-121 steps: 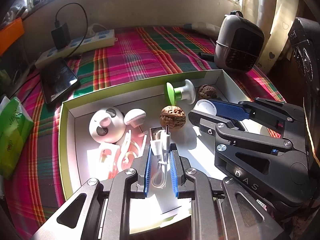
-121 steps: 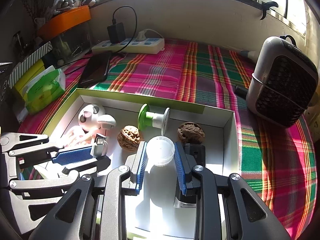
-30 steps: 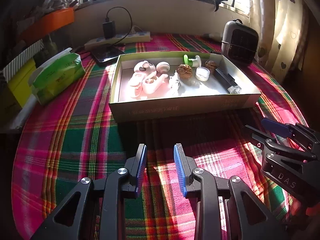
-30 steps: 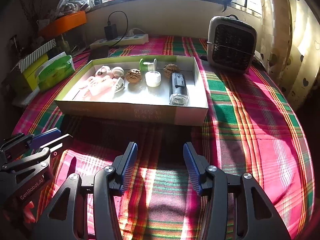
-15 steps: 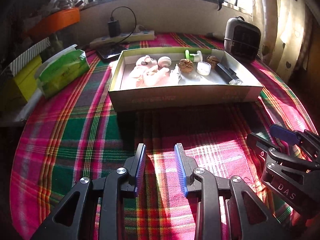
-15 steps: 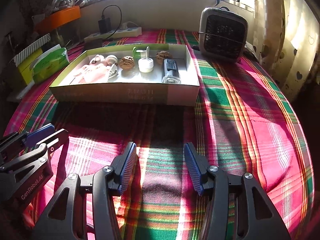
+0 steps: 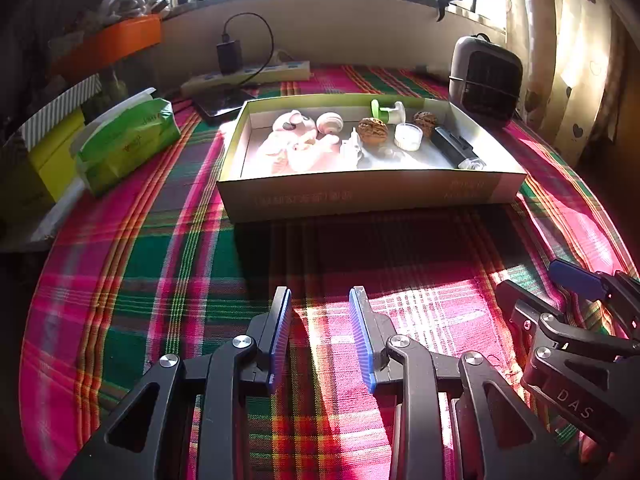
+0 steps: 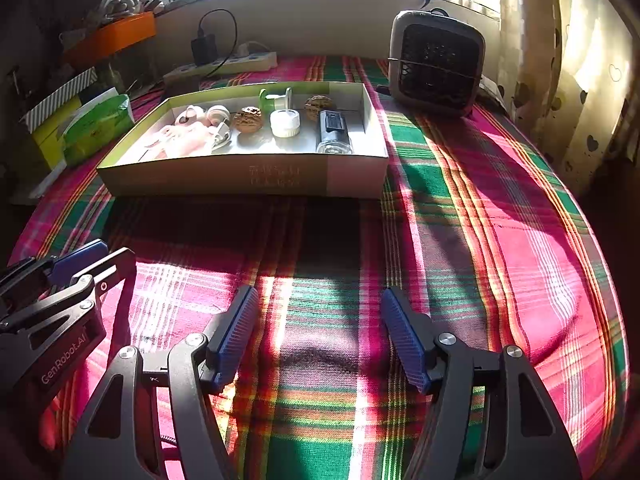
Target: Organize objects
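Observation:
A shallow cardboard box (image 7: 372, 196) (image 8: 240, 178) sits mid-table and holds several small items: pink and white plastic pieces (image 7: 296, 140), two walnuts (image 7: 373, 130) (image 8: 248, 118), a white cap (image 7: 408, 136) (image 8: 285, 122), a green-and-white piece (image 7: 386, 110), and a black cylinder (image 7: 456, 146) (image 8: 334, 130). My left gripper (image 7: 320, 312) is open and empty, well in front of the box. My right gripper (image 8: 316, 312) is open wide and empty, and it shows at the right edge of the left wrist view (image 7: 560, 300).
A grey fan heater (image 7: 484, 76) (image 8: 436, 60) stands behind the box at the right. A green tissue pack (image 7: 124, 140) and a yellow box (image 7: 52, 148) lie at the left. A power strip (image 7: 248, 74) and phone (image 7: 220, 104) are at the back. Plaid cloth (image 8: 480, 240) covers the table.
Both grippers let go of their items in the box four seconds ago and have drawn back toward the table's near edge. The right gripper's jaws have opened wider.

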`<control>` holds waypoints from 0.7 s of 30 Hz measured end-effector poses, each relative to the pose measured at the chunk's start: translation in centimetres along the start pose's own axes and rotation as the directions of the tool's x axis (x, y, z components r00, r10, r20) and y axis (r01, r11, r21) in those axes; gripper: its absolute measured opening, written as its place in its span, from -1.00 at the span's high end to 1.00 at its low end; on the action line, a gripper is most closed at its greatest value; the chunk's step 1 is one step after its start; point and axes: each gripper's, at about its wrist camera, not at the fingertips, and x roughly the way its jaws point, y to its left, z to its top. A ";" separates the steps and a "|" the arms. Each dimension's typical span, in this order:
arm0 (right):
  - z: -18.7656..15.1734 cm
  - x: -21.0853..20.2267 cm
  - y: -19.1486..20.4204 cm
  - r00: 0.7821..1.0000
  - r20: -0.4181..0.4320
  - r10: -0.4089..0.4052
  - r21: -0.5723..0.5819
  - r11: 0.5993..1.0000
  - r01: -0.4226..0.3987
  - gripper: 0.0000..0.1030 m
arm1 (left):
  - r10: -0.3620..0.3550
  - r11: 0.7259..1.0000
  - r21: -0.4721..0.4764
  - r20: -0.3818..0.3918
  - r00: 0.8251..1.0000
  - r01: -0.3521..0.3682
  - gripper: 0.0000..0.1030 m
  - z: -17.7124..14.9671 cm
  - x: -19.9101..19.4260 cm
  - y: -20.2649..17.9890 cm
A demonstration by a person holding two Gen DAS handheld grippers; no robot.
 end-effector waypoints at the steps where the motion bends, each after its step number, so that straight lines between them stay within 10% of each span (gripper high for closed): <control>1: 0.0 0.0 0.0 1.000 0.000 0.000 0.001 1.000 0.000 -0.28 | 0.000 1.000 0.000 0.000 1.000 0.000 0.46 0.0 0.0 0.0; 21: 0.0 0.0 0.1 1.000 0.000 0.000 0.002 1.000 0.000 -0.31 | 0.000 1.000 0.000 0.000 1.000 0.000 0.46 0.0 0.0 0.1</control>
